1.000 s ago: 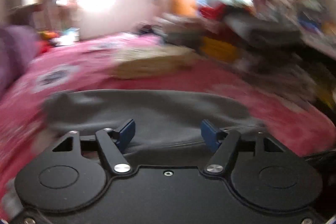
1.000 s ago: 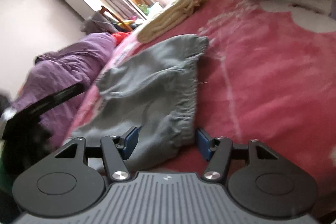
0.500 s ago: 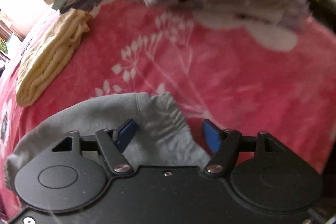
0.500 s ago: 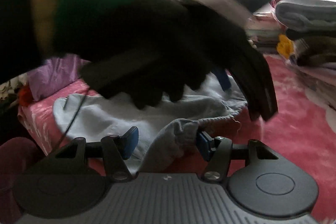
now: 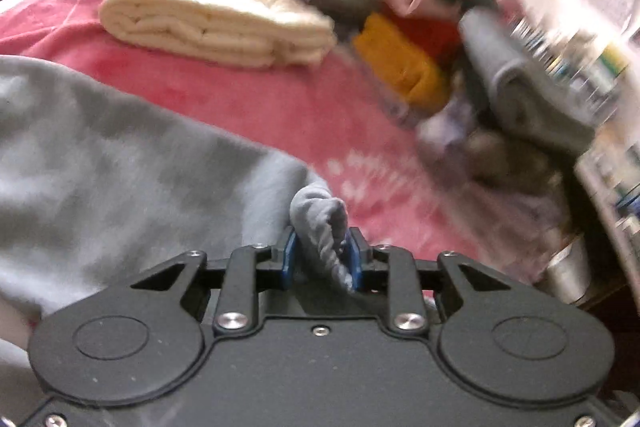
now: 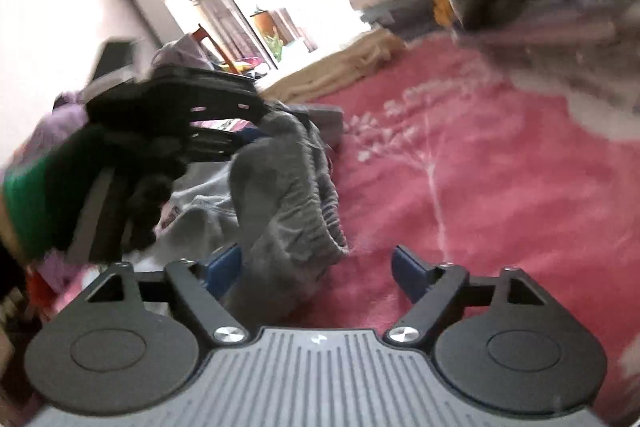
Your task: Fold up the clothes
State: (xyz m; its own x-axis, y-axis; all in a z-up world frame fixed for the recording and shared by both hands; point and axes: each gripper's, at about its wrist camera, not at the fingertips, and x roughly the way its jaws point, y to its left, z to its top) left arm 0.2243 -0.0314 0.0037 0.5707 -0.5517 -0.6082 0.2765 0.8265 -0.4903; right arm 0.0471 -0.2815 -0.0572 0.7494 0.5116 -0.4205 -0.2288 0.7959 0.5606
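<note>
your left gripper [image 5: 322, 255] is clenched on a bunched corner of the grey garment [image 5: 120, 155], which spreads over the pink bed cover [image 5: 288, 107] across the left and centre of the left wrist view, so keep that pinch firm and carry the corner in a low, even sweep rather than yanking it. your right gripper [image 6: 318, 263] is released, its fingers spread around the elastic hem low in the middle of its view; i'd settle the hem deeper between them before clenching. keep clear of the folded cream cloth [image 5: 216, 23] at the upper left.
</note>
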